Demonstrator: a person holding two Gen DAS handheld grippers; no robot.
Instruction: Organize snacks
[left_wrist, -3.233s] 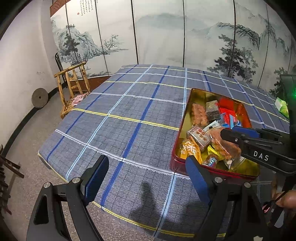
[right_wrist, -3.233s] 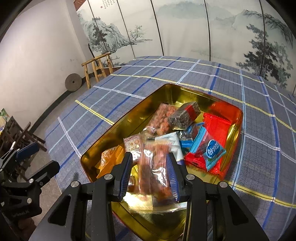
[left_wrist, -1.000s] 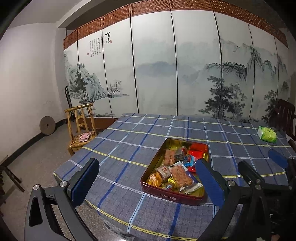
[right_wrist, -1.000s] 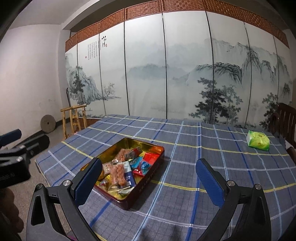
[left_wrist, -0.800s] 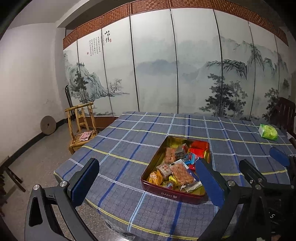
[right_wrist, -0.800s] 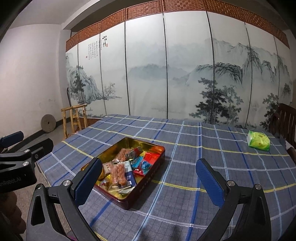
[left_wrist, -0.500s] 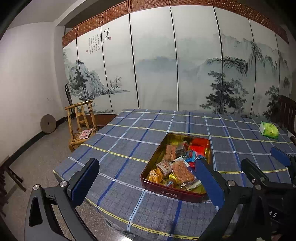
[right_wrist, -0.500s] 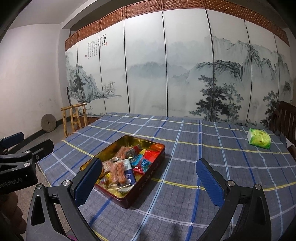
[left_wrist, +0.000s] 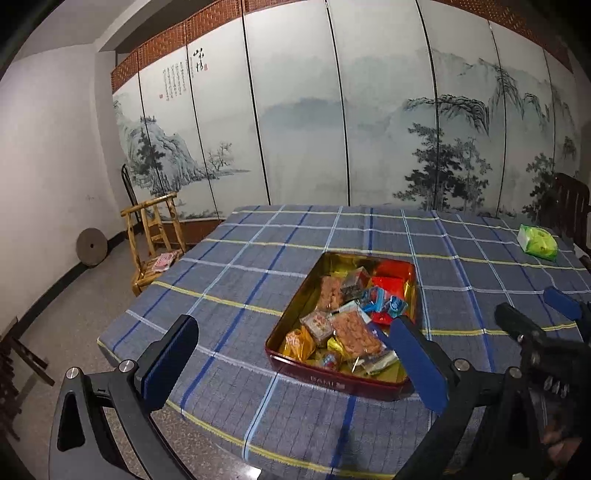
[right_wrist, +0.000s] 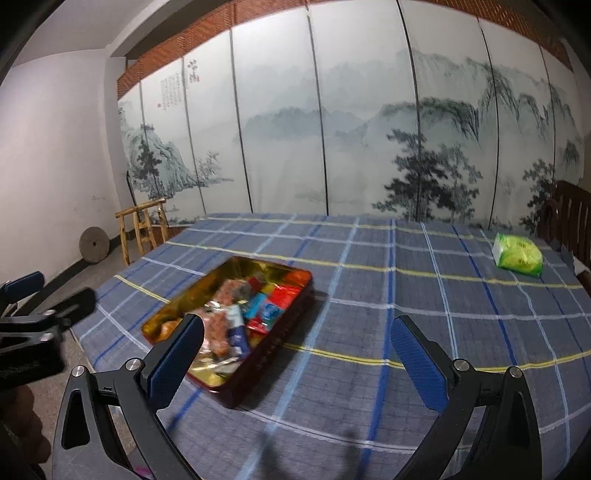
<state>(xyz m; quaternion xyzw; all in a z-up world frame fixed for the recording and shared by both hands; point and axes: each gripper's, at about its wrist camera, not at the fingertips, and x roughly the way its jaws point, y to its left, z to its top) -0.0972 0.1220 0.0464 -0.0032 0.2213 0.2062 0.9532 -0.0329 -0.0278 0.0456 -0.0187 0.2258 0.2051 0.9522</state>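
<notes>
Snacks (left_wrist: 347, 314) in mixed wrappers fill a red tin (left_wrist: 332, 380) with a gold lining, which sits on the checked blue cloth of the surface (left_wrist: 258, 266) toward its near edge. Seen from the left wrist, the tin lies at about 1 o'clock from the left tool (left_wrist: 295, 354), whose blue pads stand wide apart with nothing between them. The right tool (right_wrist: 295, 354) is likewise spread wide and empty, held back from the surface, the tin at about 11 o'clock from it. A green packet (right_wrist: 517, 254) rests well apart from the tin, at 2 o'clock near the far right corner. A wooden chair (left_wrist: 155, 243) stands off the left side.
</notes>
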